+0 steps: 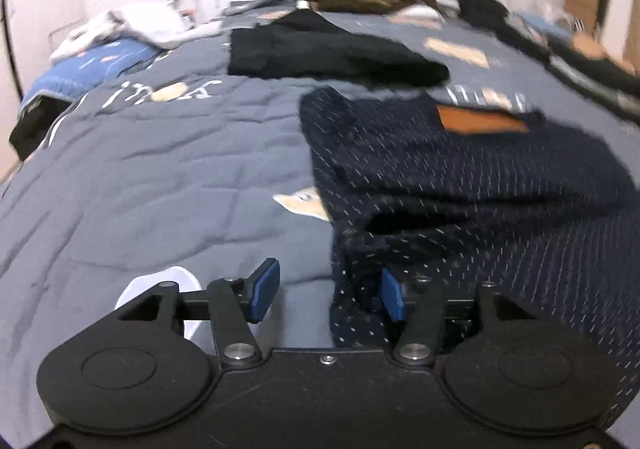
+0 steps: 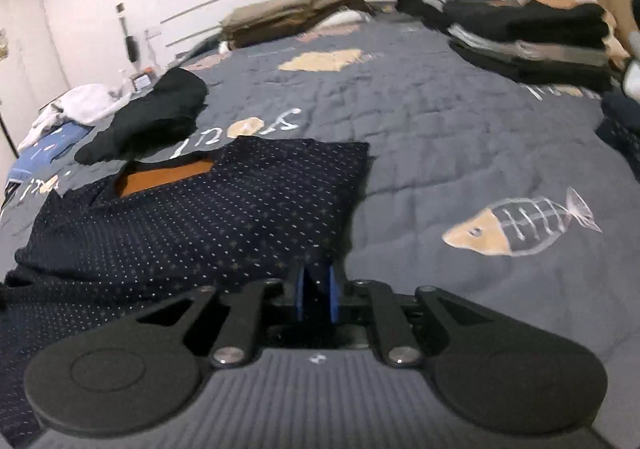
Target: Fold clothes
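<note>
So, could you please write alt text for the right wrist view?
The right gripper, jaws nearly closed, pinches the near edge of a dotted navy garment lying on a grey quilt. Behind lie a black garment and stacks of folded clothes.

My left gripper (image 1: 326,295) is hanging with jaws apart over the grey quilt (image 1: 160,185), its right pad (image 1: 391,295) touching the dotted navy garment (image 1: 460,185). A black garment (image 1: 320,49) is lying beyond.

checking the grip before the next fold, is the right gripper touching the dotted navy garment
Touching. The right wrist view shows the right gripper nearly closed with the edge of the dotted navy garment pinched between its blue pads.
</note>
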The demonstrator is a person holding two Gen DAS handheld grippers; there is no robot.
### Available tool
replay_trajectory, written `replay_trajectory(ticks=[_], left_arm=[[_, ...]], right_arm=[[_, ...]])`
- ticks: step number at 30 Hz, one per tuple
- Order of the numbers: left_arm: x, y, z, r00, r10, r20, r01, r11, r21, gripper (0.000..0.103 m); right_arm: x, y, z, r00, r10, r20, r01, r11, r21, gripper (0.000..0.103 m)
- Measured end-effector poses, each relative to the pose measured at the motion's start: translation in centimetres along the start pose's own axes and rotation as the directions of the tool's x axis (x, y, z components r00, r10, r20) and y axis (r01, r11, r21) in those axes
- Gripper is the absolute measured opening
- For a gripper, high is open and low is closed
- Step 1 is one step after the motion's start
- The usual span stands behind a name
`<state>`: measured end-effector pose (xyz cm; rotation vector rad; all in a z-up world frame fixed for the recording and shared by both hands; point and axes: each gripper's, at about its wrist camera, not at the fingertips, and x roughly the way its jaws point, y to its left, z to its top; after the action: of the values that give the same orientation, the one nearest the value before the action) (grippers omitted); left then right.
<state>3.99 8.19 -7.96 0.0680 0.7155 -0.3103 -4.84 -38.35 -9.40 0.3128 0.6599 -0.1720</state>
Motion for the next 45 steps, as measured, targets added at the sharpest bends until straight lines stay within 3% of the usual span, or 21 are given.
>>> replay_trajectory(ticks=[2, 4, 9, 14, 20, 23, 28, 30, 37, 45], left_arm=[[-1.3, 0.6, 0.2, 1.0, -0.021, 0.023, 0.022, 0.997, -0.069, 0.054], [-2.5, 0.7, 0.0, 0.997, -0.069, 0.031, 0.072, 0.989, -0.13, 0.055], [-5.1, -0.3, -1.0, 0.988, -0.143, 0.062, 0.154, 0.957, -0.245, 0.06], [-7.8, -0.7, -3.7, 0.981, -0.179, 0.074, 0.193, 0.918, -0.346, 0.064], [-10.5, -0.5, -7.2, 0.98, -0.179, 0.091, 0.201, 0.854, -0.481, 0.069], [-10.8, -0.6, -9.1, 0.981, -0.179, 0.072, 0.189, 0.812, -0.553, 0.07], [-9.3, -0.2, -11.0, 0.962, -0.265, 0.06, 0.23, 0.676, -0.7, 0.07], [-8.5, -0.2, -11.1, 0.956, -0.285, 0.066, 0.243, 0.647, -0.722, 0.07], [-6.1, -1.0, -10.6, 0.958, -0.28, 0.064, 0.238, 0.65, -0.722, 0.069], [-5.1, 0.1, -10.7, 0.967, -0.229, 0.114, 0.232, 0.601, -0.765, 0.064]], right_arm=[[-1.4, -0.9, 0.1, 1.0, -0.001, -0.005, 0.002, 0.997, 0.083, 0.021], [-2.9, -1.4, 0.0, 1.0, 0.008, -0.004, -0.007, 0.984, 0.178, 0.036], [-6.9, 0.0, -1.7, 0.997, 0.076, 0.016, -0.077, 0.962, 0.263, 0.048], [-9.7, 2.0, -5.1, 0.985, 0.169, 0.014, -0.164, 0.928, 0.333, 0.052], [-11.7, 2.7, -8.9, 0.984, 0.179, 0.009, -0.166, 0.888, 0.429, 0.054], [-12.2, 2.1, -10.8, 0.984, 0.175, 0.005, -0.154, 0.851, 0.501, 0.055], [-12.1, 0.2, -13.1, 0.977, 0.211, 0.009, -0.164, 0.733, 0.661, 0.056], [-11.7, 0.0, -13.3, 0.977, 0.212, 0.012, -0.163, 0.714, 0.681, 0.057], [-9.5, -0.6, -13.5, 0.985, 0.171, 0.011, -0.127, 0.686, 0.716, 0.058], [-7.7, -2.1, -13.8, 0.986, 0.147, 0.082, -0.153, 0.585, 0.797, 0.058]])
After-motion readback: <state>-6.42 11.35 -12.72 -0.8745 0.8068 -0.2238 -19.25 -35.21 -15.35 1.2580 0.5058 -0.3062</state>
